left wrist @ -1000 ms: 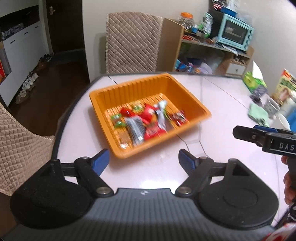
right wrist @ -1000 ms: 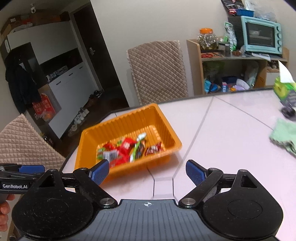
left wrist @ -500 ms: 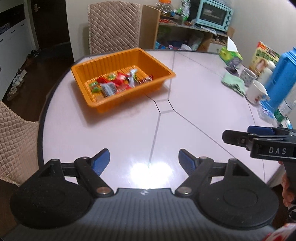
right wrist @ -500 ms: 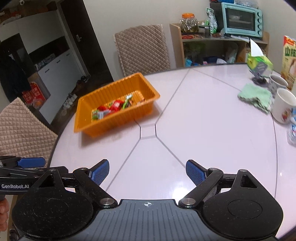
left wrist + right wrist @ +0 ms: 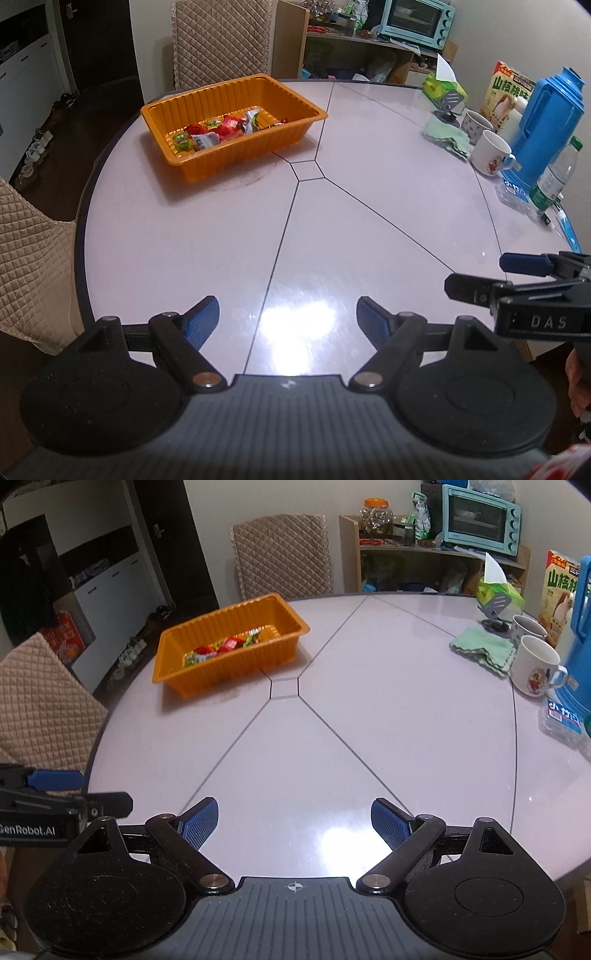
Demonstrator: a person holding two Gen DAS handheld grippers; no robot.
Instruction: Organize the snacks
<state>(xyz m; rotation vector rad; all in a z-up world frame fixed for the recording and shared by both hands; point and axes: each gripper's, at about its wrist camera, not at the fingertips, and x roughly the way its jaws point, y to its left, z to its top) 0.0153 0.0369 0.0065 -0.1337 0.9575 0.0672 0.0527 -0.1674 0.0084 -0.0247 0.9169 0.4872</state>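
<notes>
An orange tray [image 5: 192, 168] stands at the far left of the round table and holds several wrapped snacks [image 5: 218, 131]. It also shows in the right wrist view [image 5: 207, 679], with the snacks [image 5: 225, 646] inside. My left gripper [image 5: 288, 319] is open and empty above the table's near edge, far from the tray. My right gripper [image 5: 295, 821] is open and empty, also over the near edge. The right gripper also shows at the right of the left wrist view [image 5: 480, 275], and the left gripper shows at the left of the right wrist view [image 5: 92, 792].
At the table's right side stand two mugs [image 5: 493, 151], a green cloth [image 5: 447, 138], a tissue box [image 5: 443, 86], a blue thermos [image 5: 546, 122], a bottle [image 5: 554, 177] and a snack box [image 5: 511, 92]. Quilted chairs [image 5: 33, 258] stand at the left and behind the table.
Both grippers have pulled back from the orange tray toward the table's near edge. The tray now looks small and far. Both stayed open and empty.
</notes>
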